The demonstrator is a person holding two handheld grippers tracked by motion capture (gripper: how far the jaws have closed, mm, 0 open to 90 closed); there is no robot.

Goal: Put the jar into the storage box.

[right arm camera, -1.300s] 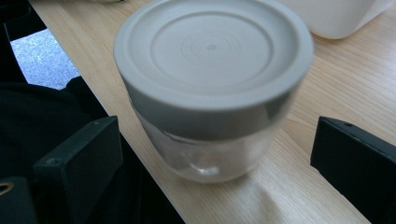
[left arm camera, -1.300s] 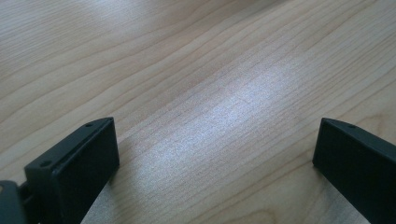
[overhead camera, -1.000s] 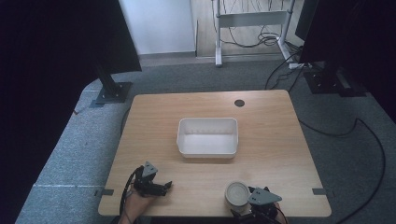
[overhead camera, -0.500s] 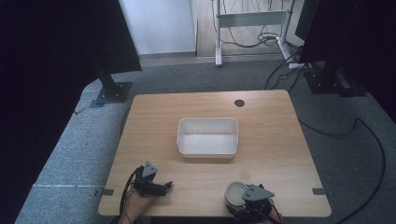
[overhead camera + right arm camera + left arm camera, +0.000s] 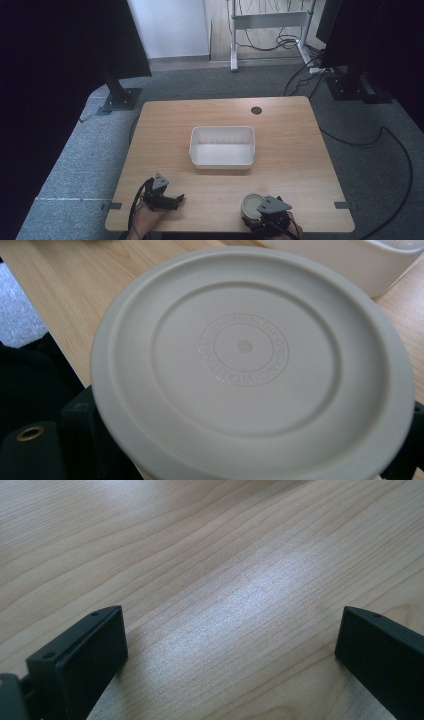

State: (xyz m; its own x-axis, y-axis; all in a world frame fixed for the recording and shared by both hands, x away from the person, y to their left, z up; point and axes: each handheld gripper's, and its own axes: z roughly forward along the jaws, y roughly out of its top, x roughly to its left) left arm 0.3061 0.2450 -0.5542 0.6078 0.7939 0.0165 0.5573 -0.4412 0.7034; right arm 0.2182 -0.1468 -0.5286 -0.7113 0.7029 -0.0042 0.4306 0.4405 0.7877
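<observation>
High view gave me the wooden table (image 5: 295, 145) across the middle of the frame, its near edge running along the bottom and grey carpet (image 5: 75, 165) round it on every side. A white rectangular tub (image 5: 222, 146) sat at the table's centre, well apart from all four edges, with bare wood open on its left, right and far sides. A small dark round hole (image 5: 256, 110) lay near the far edge, above and right of the tub.

At lower right I had the right gripper (image 5: 260, 220) close to the near edge, with a round cream lid (image 5: 251, 205) at its front. In the right gripper view the lid (image 5: 250, 365) sat between the black jaws, which pressed its rim on both sides, clamped on it; the tub's wall (image 5: 350, 262) crossed the upper right corner just behind.

At lower left the left gripper (image 5: 176, 199) rested near the near edge, pointing right. In the left gripper view its jaws stood wide apart over bare wood (image 5: 225, 580).
</observation>
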